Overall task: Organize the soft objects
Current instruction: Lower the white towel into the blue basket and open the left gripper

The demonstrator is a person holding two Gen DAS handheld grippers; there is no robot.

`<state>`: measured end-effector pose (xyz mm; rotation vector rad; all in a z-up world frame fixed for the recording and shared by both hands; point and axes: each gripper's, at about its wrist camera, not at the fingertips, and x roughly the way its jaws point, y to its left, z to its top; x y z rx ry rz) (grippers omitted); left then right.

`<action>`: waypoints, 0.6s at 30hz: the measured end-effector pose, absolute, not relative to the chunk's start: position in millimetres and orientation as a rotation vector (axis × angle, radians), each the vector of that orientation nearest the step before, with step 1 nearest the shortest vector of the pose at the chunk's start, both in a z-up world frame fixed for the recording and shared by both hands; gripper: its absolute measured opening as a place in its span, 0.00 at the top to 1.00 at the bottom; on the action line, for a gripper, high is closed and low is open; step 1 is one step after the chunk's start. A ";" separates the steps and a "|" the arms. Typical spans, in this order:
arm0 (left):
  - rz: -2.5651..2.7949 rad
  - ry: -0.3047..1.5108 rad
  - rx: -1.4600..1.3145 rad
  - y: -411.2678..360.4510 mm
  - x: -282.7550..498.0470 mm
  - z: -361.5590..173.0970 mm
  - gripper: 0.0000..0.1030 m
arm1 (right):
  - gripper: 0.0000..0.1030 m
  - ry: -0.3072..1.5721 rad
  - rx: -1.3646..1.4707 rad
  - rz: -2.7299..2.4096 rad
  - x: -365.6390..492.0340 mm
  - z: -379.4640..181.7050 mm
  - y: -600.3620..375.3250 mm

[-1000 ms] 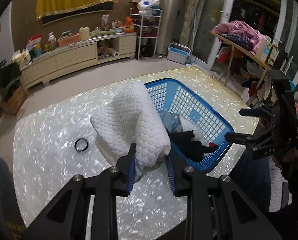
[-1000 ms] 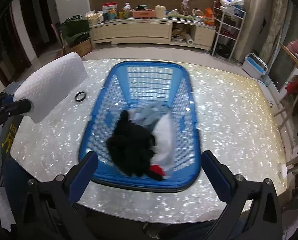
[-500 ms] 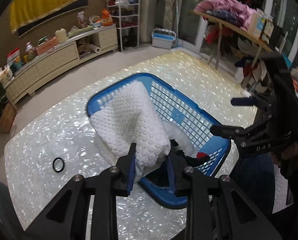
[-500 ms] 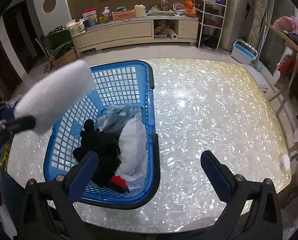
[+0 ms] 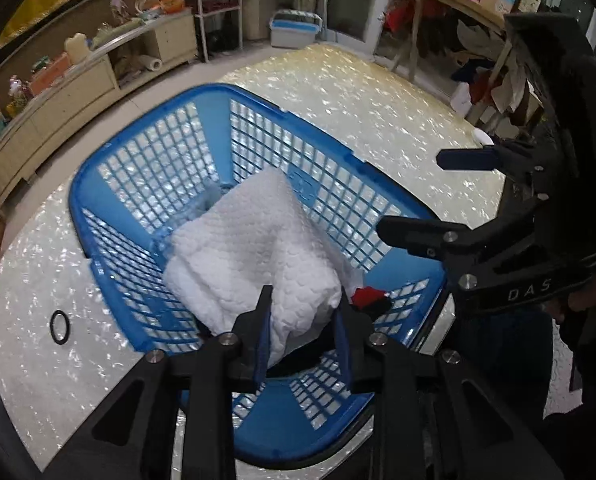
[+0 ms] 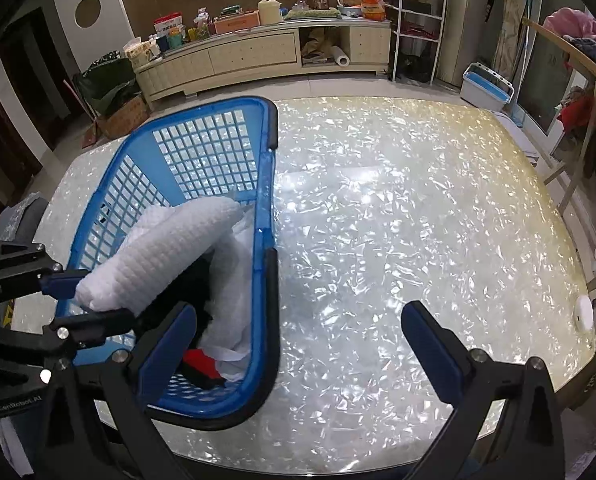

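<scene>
Left tool (image 5: 302, 334) clamps white pillow (image 5: 254, 256) over blue basket (image 5: 146, 148).

Left tool (image 5: 302, 330) carried white pillow (image 5: 254, 256) from table into basket (image 5: 138, 152)

The letters "DAS" stand in pale capitals on the black body of the right gripper (image 5: 409, 196), at the right side of the left wrist view. In the right wrist view, at the near left, the black body of the left gripper (image 6: 94, 296) bears small pale lettering that seems to read "GenRobot.AI", though the first letters are blurred. On the far cabinet (image 6: 258, 56) a white box with a red band (image 6: 169, 26) carries print too small to read.
</scene>
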<state>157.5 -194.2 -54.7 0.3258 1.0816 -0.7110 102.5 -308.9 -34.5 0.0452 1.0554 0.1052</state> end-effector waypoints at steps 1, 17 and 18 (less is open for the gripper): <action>-0.716 1.089 0.326 -195.7 158.4 -55.6 0.76 | 0.00 1.059 0.047 0.106 102.6 -35.6 -309.7; -0.795 1.128 0.200 -198.3 161.8 -46.5 0.46 | 0.00 1.052 0.121 0.105 93.1 -30.8 -321.8; -0.805 1.133 0.186 -196.4 162.2 -46.2 0.46 | 0.00 1.053 0.124 0.104 92.7 -30.5 -322.3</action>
